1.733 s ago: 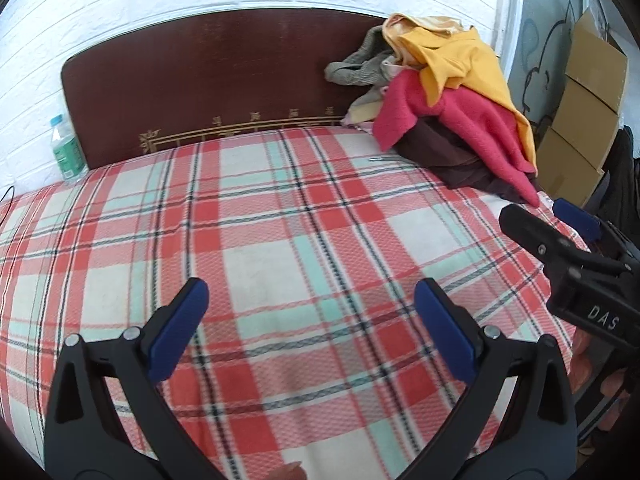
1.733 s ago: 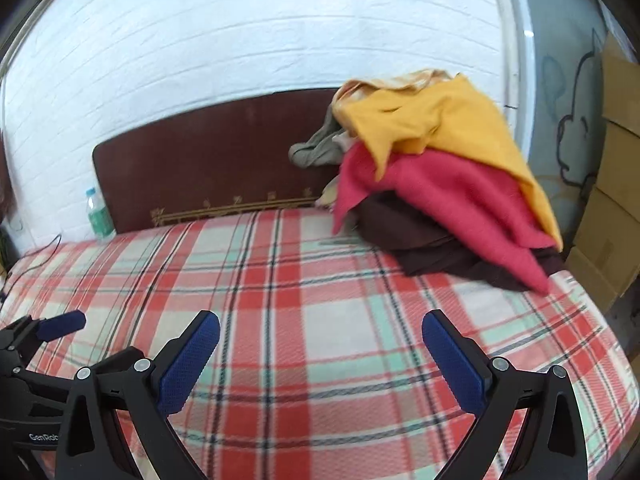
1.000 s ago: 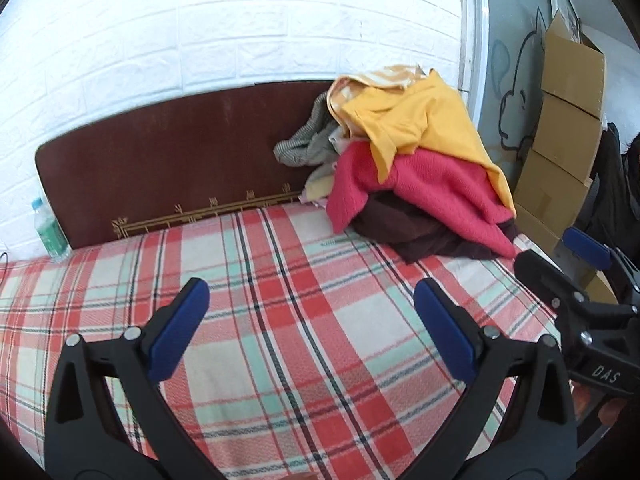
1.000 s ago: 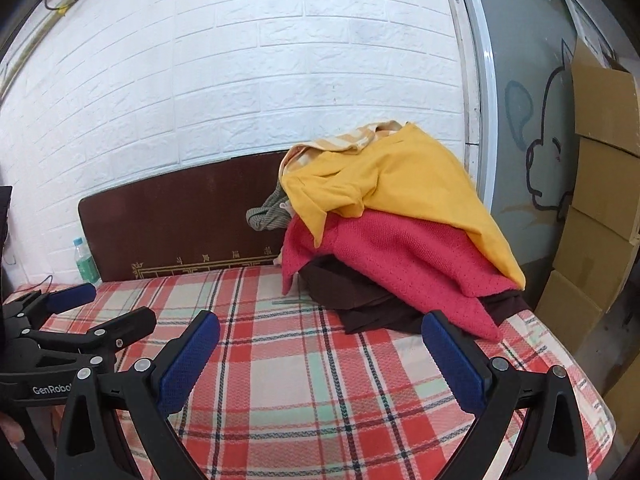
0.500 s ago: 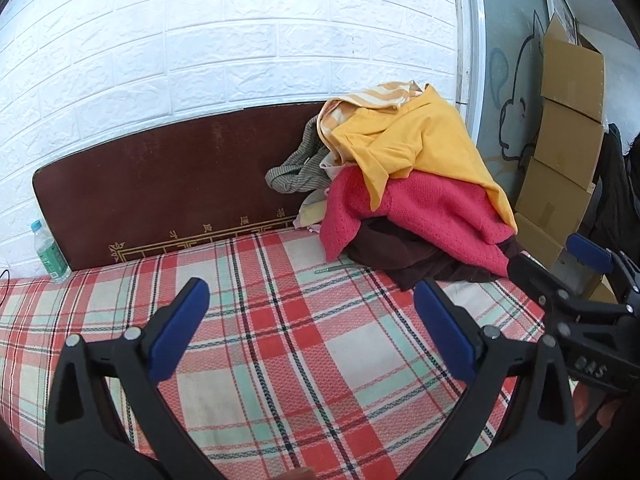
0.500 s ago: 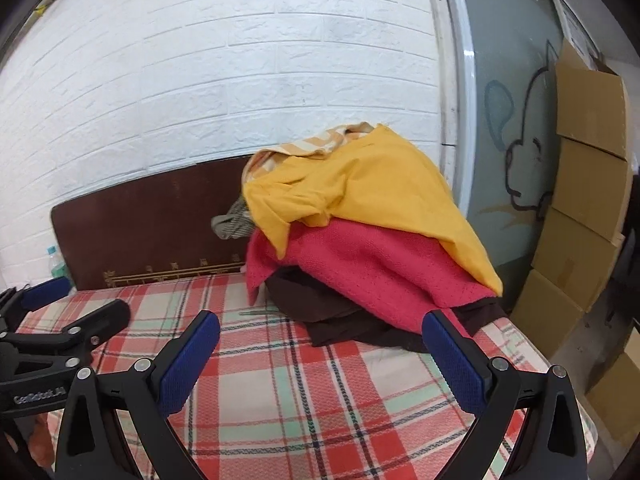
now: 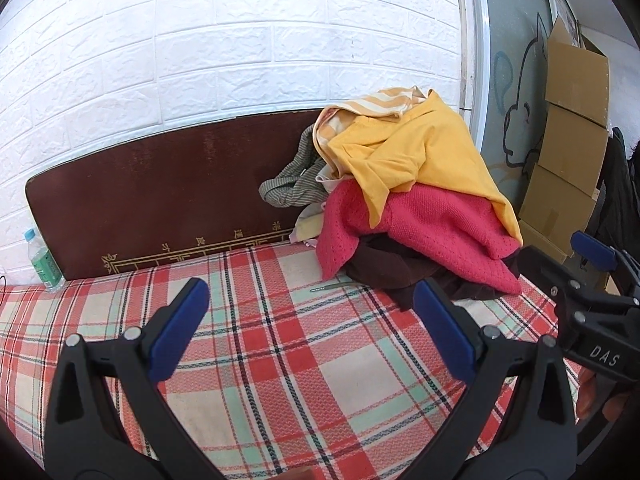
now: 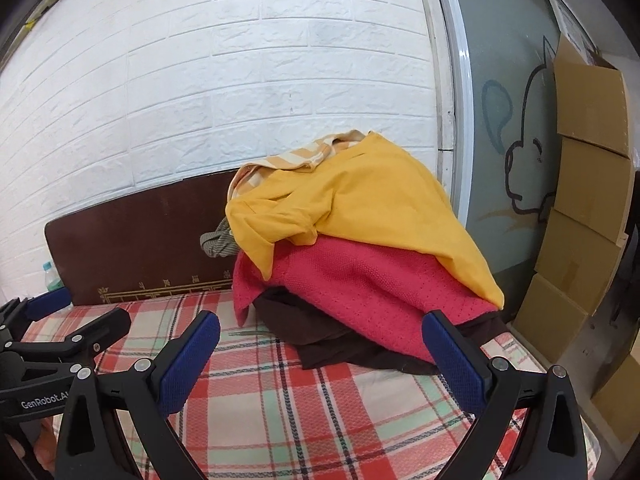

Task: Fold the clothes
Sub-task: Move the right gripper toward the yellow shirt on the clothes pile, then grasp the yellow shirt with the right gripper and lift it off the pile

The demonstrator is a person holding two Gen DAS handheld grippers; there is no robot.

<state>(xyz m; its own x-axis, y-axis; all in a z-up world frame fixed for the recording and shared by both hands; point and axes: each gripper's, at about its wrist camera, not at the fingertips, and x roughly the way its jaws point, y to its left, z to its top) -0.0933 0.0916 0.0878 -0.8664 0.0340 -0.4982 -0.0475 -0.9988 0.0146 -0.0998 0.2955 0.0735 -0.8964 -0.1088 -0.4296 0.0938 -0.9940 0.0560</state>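
Observation:
A pile of clothes sits at the far right corner of the bed: a yellow shirt [image 7: 416, 156] [image 8: 360, 208] on top, a pink knit sweater [image 7: 432, 232] [image 8: 360, 284] under it, a dark brown garment [image 7: 384, 268] [image 8: 332, 340] at the bottom, a grey striped piece [image 7: 292, 188] behind. My left gripper [image 7: 312, 328] is open and empty, over the plaid sheet short of the pile. My right gripper [image 8: 320, 356] is open and empty, close in front of the pile. It also shows at the right in the left wrist view [image 7: 560, 264].
The bed has a red plaid sheet [image 7: 280, 360] and a dark brown headboard [image 7: 160, 200] against a white brick wall. A water bottle [image 7: 40, 260] stands at the left of the headboard. Cardboard boxes [image 8: 580, 220] are stacked at the right. A thin pen-like object [image 7: 332, 288] lies near the pile.
Both grippers have moved forward and turned right toward the clothes pile, which now looks larger and nearer. Both stay open and empty.

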